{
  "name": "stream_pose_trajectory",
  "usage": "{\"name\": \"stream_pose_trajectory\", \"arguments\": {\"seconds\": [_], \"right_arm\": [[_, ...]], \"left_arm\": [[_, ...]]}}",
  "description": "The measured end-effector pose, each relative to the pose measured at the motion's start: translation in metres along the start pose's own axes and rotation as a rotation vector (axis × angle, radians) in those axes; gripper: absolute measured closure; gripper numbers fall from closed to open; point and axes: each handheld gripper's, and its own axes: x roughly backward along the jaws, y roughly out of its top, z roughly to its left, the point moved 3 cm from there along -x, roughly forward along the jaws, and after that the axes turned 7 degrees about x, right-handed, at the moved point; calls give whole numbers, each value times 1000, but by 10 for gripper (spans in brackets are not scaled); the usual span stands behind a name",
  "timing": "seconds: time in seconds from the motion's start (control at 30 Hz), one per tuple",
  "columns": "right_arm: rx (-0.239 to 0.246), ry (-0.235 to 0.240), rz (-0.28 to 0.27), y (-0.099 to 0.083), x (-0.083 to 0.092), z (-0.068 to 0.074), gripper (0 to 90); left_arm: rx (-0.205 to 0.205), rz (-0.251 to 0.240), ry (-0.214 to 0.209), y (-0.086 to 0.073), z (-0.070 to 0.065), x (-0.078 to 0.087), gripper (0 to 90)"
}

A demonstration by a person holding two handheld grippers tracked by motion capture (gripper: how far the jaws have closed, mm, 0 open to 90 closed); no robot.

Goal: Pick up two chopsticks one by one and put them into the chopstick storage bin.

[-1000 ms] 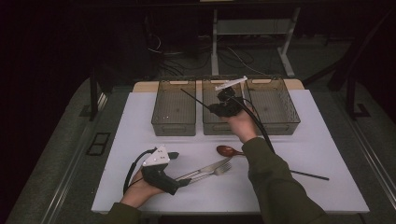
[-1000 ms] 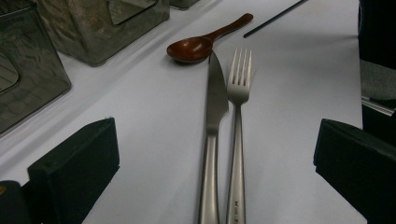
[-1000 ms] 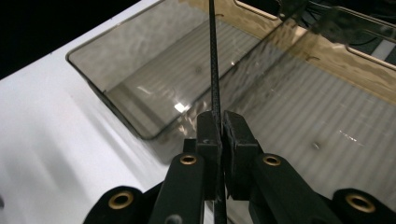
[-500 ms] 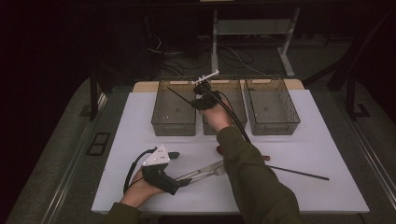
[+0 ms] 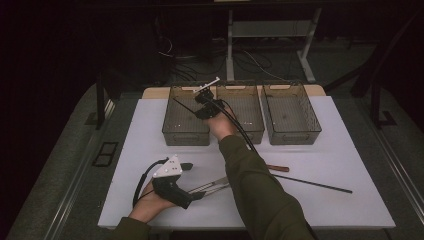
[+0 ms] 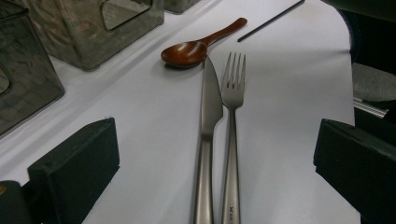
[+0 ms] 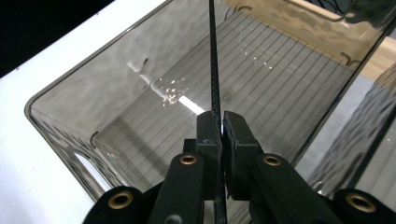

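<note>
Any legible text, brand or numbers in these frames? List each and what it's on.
Small stamped mark low on the fork handle, near the bottom edge of the left gripper view: too small and blurred to read.
No other text, number or sign can be read on the knife, the wooden spoon, the bins or either tool.

A thin black chopstick [image 7: 214,70] – straight, woven-textured – hangs slanted over the open left bin [image 5: 186,131], while its twin [image 5: 320,184] lies flat on the white desk [image 5: 350,165] – well apart
</note>
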Motion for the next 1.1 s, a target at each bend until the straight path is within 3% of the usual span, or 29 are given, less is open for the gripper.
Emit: {"name": "stream_pose_trajectory", "arguments": {"seconds": [0.5, 0.73, 0.93, 1.1], "right_arm": [[6, 23, 20, -3, -12, 4, 848], [11, 36, -24, 1, 0, 2, 711], [12, 89, -62, -3, 20, -1, 554], [84, 150, -89, -15, 46, -1, 440]], "left_arm": [[-2, -4, -6, 0, 0, -1, 0], [-3, 1, -6, 0, 0, -1, 0], [-4, 2, -4, 0, 0, 0, 0], [-5, 1, 1, -1, 0, 0, 0]]}}
